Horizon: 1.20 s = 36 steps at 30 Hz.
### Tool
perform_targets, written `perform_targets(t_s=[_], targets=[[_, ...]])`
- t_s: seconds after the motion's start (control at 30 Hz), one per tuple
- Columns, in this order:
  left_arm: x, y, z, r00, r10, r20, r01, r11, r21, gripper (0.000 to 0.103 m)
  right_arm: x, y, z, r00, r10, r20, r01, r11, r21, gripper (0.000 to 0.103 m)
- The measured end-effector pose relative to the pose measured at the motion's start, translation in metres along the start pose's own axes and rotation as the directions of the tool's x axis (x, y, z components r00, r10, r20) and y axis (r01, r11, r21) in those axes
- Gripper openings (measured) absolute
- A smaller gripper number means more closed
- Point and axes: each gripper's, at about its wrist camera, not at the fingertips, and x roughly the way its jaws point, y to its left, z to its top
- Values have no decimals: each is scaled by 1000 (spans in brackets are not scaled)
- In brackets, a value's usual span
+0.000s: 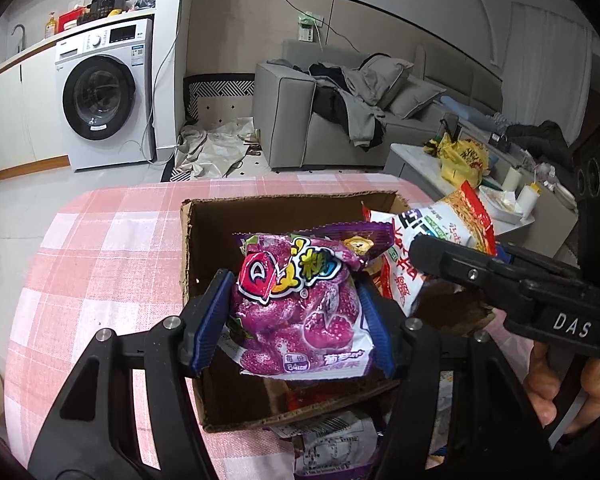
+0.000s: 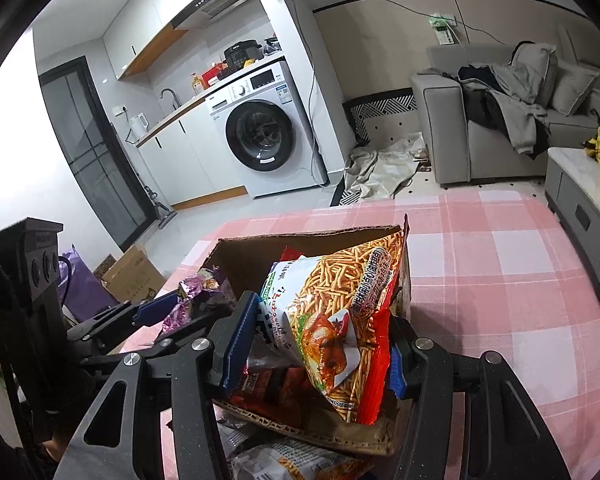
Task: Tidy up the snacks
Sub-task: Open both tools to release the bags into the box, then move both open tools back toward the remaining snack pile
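My left gripper [image 1: 294, 320] is shut on a purple candy bag [image 1: 300, 304] and holds it over an open cardboard box [image 1: 188, 240] on the pink checked table. My right gripper [image 2: 320, 340] is shut on a red and orange bag of stick snacks [image 2: 340, 312], held over the same box [image 2: 244, 252]. In the left wrist view the right gripper [image 1: 432, 256] comes in from the right with that bag [image 1: 440, 232]. In the right wrist view the left gripper [image 2: 160, 308] shows at the left with the purple bag [image 2: 188, 300]. A dark red packet [image 2: 276, 392] lies inside the box.
More snack packets [image 1: 332, 444] lie on the table [image 1: 100, 260] in front of the box. A low side table with a yellow bag [image 1: 460, 160] stands at the right. A grey sofa [image 1: 300, 120] and a washing machine [image 1: 104, 96] stand beyond the table.
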Motion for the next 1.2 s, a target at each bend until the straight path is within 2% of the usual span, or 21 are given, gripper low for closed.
perform_targets(t_s=[0.3,0.37,0.43,0.47,0.5,0.53,0.57,0.63,0.77,0.83,0.93,1.1,1.2], targets=[[18,-4,-2,999,24,-30,-24,1000,-5,59,11,3,3,999,9,-33,-9,1000,11,58],[18,-3,-2,999,18,-37,-19,1000,-13,59,9,2,4,1000,9,-28,-9,1000,19,69],[15,-2,-1,999,20,-36,-20,1000,-19,60,1,0,4,1000,14,-8,-13,1000,26,74],[13,-1,-1,999,23,-32,-24,999,-21,62,-2,-1,5,1000,12,-3,-12,1000,26,78],[11,-1,-1,999,25,-32,-26,999,-23,71,-6,-2,4,1000,9,3,-9,1000,26,81],[8,-1,-1,999,28,-35,-29,999,-25,81,-12,-3,4,1000,8,9,-8,1000,23,87],[4,0,-3,999,24,-33,-25,999,-27,81,-16,-4,3,1000,8,17,-9,1000,21,95],[-5,-3,-5,999,15,-33,-16,999,-29,82,-29,-7,-1,999,7,46,-8,1000,18,102],[-24,-9,-14,999,25,-43,-25,1000,-18,90,-45,-17,-8,998,21,51,-23,999,49,102],[-34,-11,-19,999,37,-37,-37,999,-18,102,-53,-22,-13,999,16,49,-19,998,66,103],[-52,-14,-28,999,44,-12,-44,999,-6,102,-64,-27,-20,999,8,44,-11,997,75,103],[-76,-12,-43,998,61,-8,-61,998,-6,102,-81,-27,-30,1000,10,22,-11,998,64,103],[-88,-7,-53,998,68,-15,-68,997,-24,102,-91,-24,-36,1000,-16,12,16,999,38,103]])
